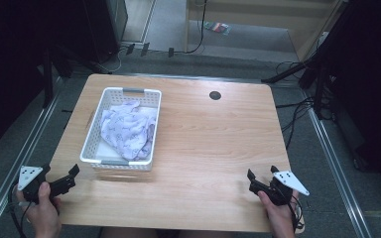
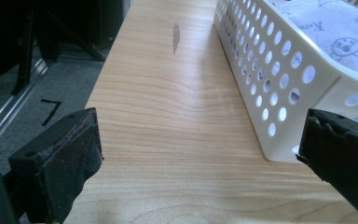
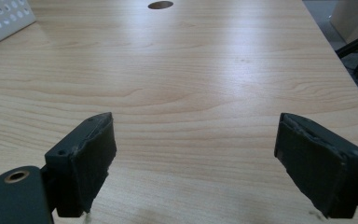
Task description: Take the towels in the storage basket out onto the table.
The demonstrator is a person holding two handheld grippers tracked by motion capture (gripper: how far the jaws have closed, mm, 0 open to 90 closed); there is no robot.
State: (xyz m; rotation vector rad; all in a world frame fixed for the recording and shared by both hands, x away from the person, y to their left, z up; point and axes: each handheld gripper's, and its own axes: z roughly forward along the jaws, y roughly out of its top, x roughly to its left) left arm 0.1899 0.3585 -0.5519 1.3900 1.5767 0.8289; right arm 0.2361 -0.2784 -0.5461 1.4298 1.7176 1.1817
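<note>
The wooden surface (image 1: 203,144) is mostly bare. Both tools wait with jaws spread and empty: the left tool (image 1: 59,181) just short of the white basket (image 1: 92,144), which holds crumpled cloth (image 1: 129,129) (untouched, I'd judge), the right tool (image 1: 260,182) well apart.

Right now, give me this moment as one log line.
left tool: open, empty, near basket | right tool: open, empty, over bare table | cloth: in basket
</note>
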